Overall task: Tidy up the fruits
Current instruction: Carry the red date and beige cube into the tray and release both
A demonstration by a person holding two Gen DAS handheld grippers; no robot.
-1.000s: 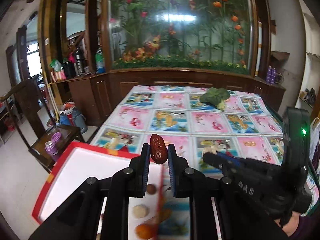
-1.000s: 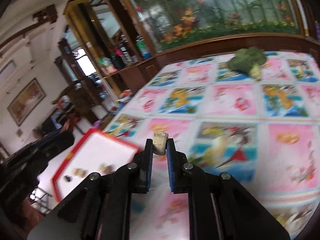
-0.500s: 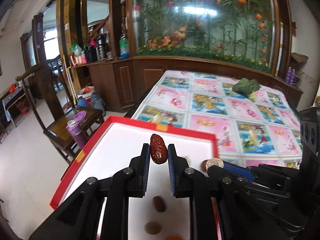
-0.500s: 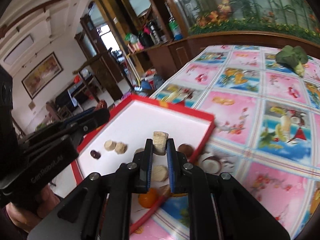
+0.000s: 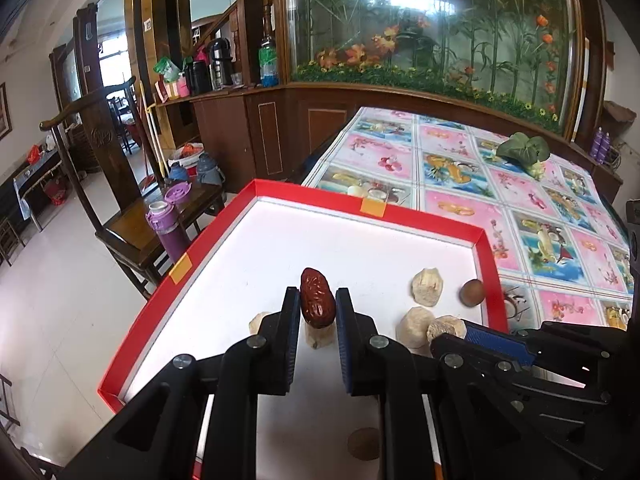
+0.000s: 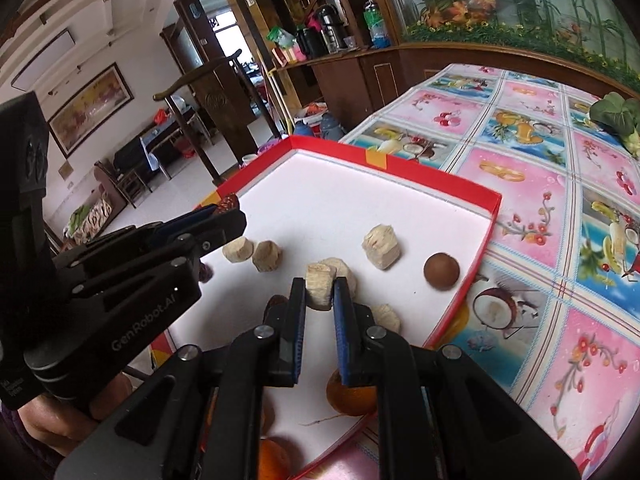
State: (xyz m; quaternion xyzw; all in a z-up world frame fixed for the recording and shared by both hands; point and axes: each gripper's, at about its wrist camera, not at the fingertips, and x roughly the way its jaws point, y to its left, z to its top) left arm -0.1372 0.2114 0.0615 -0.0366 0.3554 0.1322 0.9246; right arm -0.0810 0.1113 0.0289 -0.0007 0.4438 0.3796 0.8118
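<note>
1. Two grippers hang side by side over the red-rimmed white tray (image 5: pixel 436 221), both angled forward and down toward it.
2. Left gripper (image 5: pixel 318 308) is pinching a wrinkly red date (image 5: pixel 317 297) upright between its fingers, above the tray floor.
3. Right gripper (image 6: pixel 320 295) has a pale chunky fruit piece (image 6: pixel 319 285) squeezed in its tips, just above more pale chunks (image 6: pixel 381 247) and near a brown round fruit (image 6: pixel 441 271).
4. Oranges (image 6: pixel 352 398) sit at the tray's near edge; a leafy green (image 5: pixel 522 151) lies far off on the flowery tablecloth (image 5: pixel 460 168).
</note>
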